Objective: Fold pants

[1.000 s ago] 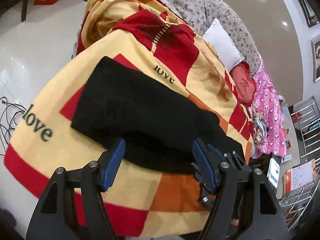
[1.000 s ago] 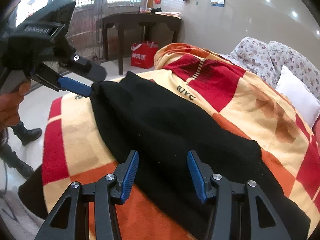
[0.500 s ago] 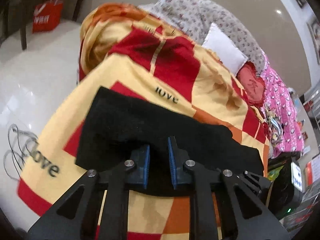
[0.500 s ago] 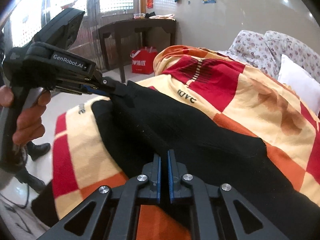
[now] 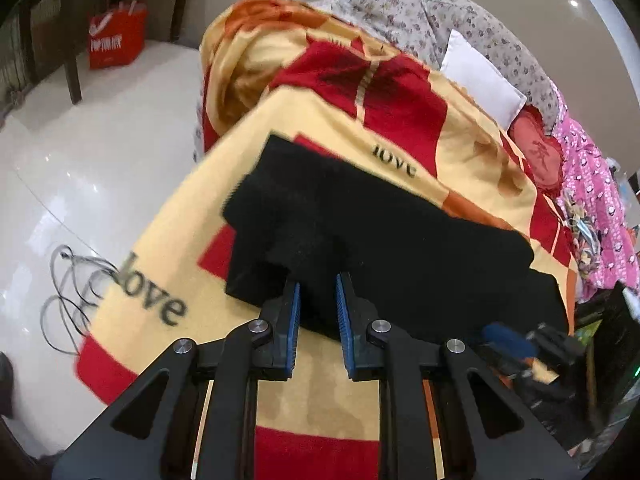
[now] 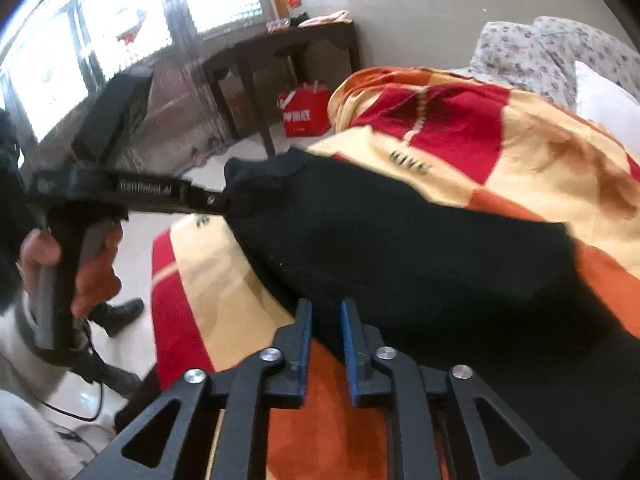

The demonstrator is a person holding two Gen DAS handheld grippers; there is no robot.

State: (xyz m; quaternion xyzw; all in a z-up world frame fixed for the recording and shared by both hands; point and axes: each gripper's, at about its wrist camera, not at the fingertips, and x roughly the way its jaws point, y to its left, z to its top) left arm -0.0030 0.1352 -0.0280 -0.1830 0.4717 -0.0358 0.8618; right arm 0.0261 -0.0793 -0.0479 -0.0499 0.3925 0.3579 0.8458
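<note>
On blanket (image 5: 344,412), one black pants (image 5: 400,232)

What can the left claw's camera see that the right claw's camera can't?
Only the left camera shows the pink bedding, the red heart cushion and loose cords on the floor.

Only the right camera shows the bright window, the dark wooden table, and a hand holding the left claw, which pinches one end of the black pants.

Both show the pants lying on the red and yellow blanket, the red bag, the white pillow and flowery bedding.
</note>
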